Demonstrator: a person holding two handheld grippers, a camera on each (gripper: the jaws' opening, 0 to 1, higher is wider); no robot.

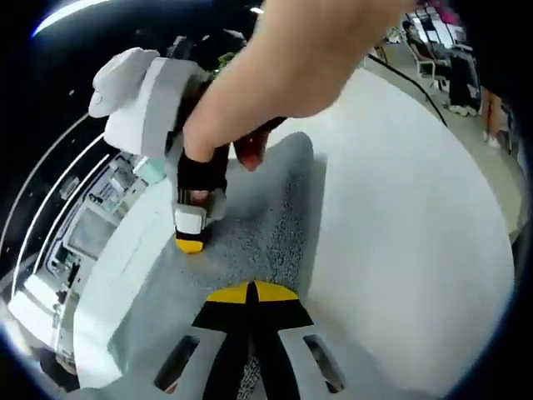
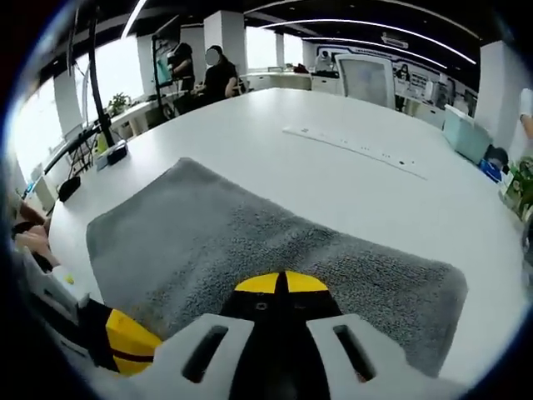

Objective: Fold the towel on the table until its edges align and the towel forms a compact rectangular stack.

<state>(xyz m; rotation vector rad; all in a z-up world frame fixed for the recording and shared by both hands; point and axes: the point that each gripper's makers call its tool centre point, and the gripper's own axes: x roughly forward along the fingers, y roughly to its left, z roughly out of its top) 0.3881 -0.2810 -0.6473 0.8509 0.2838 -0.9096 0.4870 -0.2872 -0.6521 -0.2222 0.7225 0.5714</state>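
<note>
Grey towel [image 2: 275,250] flat on table [image 2: 350,175]

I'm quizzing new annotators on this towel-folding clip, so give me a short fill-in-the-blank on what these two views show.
1. The towel lying on the white table is ____ in colour.
2. The tips of the right gripper are black and ____.
3. In the left gripper view, the right gripper is held by a person's ____.
4. In the left gripper view, the left gripper has its jaws ____ together over the towel.

Missing words: grey; yellow; hand; shut
</note>
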